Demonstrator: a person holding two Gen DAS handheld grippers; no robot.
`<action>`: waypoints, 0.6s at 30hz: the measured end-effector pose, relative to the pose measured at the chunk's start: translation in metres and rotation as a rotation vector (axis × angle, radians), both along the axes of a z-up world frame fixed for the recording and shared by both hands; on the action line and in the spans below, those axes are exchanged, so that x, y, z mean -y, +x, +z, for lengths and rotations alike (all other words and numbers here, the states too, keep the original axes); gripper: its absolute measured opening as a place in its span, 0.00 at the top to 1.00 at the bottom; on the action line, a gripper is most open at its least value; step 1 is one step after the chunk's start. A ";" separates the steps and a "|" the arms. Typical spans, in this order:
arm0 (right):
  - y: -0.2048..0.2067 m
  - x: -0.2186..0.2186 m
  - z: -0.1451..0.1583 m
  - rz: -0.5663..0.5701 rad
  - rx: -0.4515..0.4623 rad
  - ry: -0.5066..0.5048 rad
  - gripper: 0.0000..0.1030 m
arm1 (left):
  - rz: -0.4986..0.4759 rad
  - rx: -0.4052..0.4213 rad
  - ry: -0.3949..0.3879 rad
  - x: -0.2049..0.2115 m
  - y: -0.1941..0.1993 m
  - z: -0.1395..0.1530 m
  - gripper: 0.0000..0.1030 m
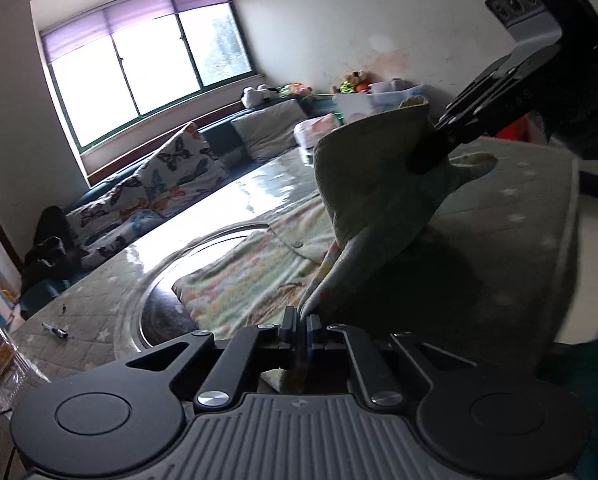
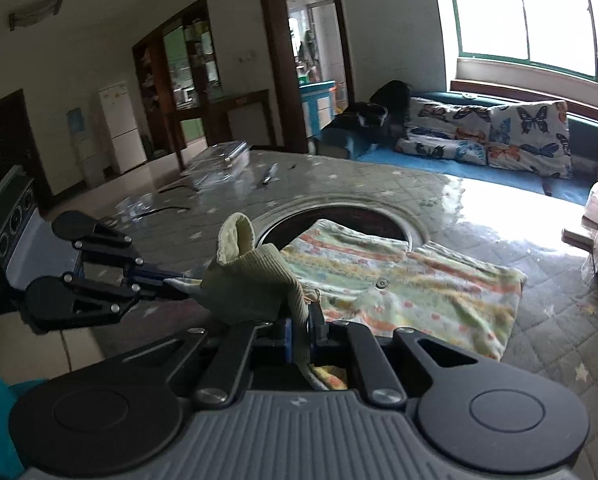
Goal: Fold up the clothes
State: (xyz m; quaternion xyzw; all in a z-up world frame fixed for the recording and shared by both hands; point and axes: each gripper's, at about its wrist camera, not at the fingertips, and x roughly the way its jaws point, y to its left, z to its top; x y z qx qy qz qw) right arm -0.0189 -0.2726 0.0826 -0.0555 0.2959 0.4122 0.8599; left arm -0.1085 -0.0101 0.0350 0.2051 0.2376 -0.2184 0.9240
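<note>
A small child's garment with pastel stripes and dots (image 2: pixel 399 284) lies partly flat on the quilted table (image 2: pixel 339 188). Its near end with a pale yellow ribbed cuff (image 2: pixel 255 280) is lifted off the table. My left gripper (image 1: pixel 302 322) is shut on one edge of the lifted cloth (image 1: pixel 371 184). My right gripper (image 2: pixel 303 328) is shut on the ribbed edge. In the left wrist view the right gripper (image 1: pixel 431 156) pinches the cloth from the upper right. In the right wrist view the left gripper (image 2: pixel 175 280) holds the cloth from the left.
A round dark opening with a metal rim (image 2: pixel 339 216) sits in the table under the garment's far end. A marker pen (image 2: pixel 269 174) and clear plastic boxes (image 2: pixel 231 158) lie at the far side. A sofa with butterfly cushions (image 2: pixel 499 132) stands under the window.
</note>
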 end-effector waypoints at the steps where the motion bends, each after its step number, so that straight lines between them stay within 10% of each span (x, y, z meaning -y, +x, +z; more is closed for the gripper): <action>1: -0.004 0.001 0.002 0.007 -0.003 -0.003 0.94 | -0.006 -0.007 -0.005 0.000 -0.005 0.003 0.95; 18: 0.144 -0.042 0.015 -0.073 -0.012 -0.076 0.94 | 0.141 -0.047 -0.036 -0.010 0.149 0.008 0.95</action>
